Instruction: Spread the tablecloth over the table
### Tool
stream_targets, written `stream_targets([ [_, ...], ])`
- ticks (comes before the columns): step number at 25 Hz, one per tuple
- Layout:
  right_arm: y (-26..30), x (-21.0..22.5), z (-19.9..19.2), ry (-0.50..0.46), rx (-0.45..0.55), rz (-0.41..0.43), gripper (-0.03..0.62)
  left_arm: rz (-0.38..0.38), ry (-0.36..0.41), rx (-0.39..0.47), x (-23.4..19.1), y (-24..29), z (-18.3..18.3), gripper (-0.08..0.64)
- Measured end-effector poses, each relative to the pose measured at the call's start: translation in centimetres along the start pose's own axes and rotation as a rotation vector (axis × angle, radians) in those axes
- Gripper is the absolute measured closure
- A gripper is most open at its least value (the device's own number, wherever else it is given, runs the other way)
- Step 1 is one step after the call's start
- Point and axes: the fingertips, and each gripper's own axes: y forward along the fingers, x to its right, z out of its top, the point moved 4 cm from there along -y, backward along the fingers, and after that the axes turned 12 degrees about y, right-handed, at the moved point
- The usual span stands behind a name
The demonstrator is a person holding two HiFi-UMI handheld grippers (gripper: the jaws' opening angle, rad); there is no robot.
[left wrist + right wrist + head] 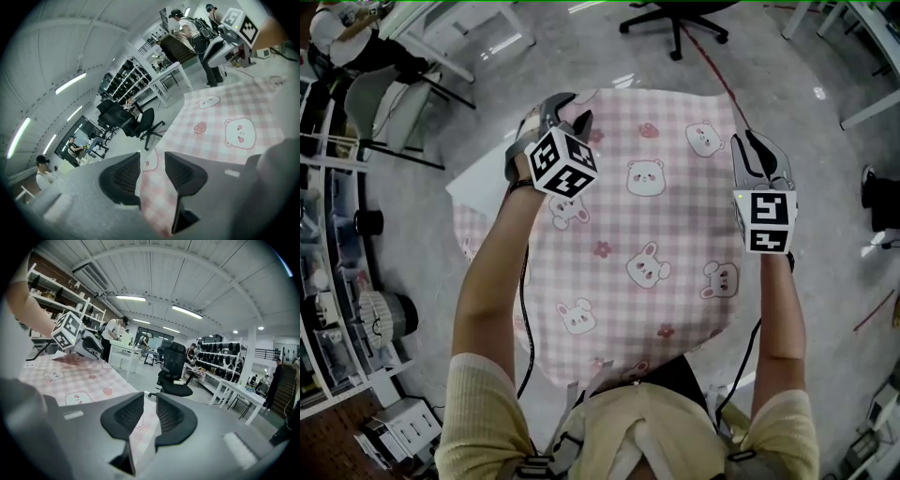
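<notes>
Pink checked tablecloth (647,225) covering most of desk (478,183), long axis running 6 to 12 o'clock; bare desk corner showing at 9 o'clock. Left tongs (572,111) pinching far edge at 11 o'clock, right tongs (750,141) pinching it at 1 o'clock. Both arms reaching forward, about equally extended.

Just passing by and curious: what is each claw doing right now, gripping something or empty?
Left claw: closed on the edge of the tablecloth.
Right claw: closed on the same tablecloth's edge.
</notes>
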Motion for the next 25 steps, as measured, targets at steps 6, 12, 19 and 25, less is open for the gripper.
stream_targets([
  [6, -3.8, -2.2, 0.8, 0.001, 0.037, 0.008, 0.502, 0.004, -0.178, 0.041, 0.2, -5.2, -1.1, 0.402],
  [12, -8.4, -4.9, 1.8, 0.057, 0.084, 0.042, 0.5, 0.032, -0.302, 0.099, 1.1, -12.6, -2.4, 0.408],
  [19, -13.5, -7.8, 2.8, 0.12, 0.094, 0.089, 0.499, 0.077, -0.487, 0.13, 1.9, -21.2, -4.6, 0.408],
  [25, -16.5, -11.5, 3.7, 0.104, 0.096, 0.125, 0.514, 0.1, -0.546, 0.159, 3.0, -26.3, -5.5, 0.408],
])
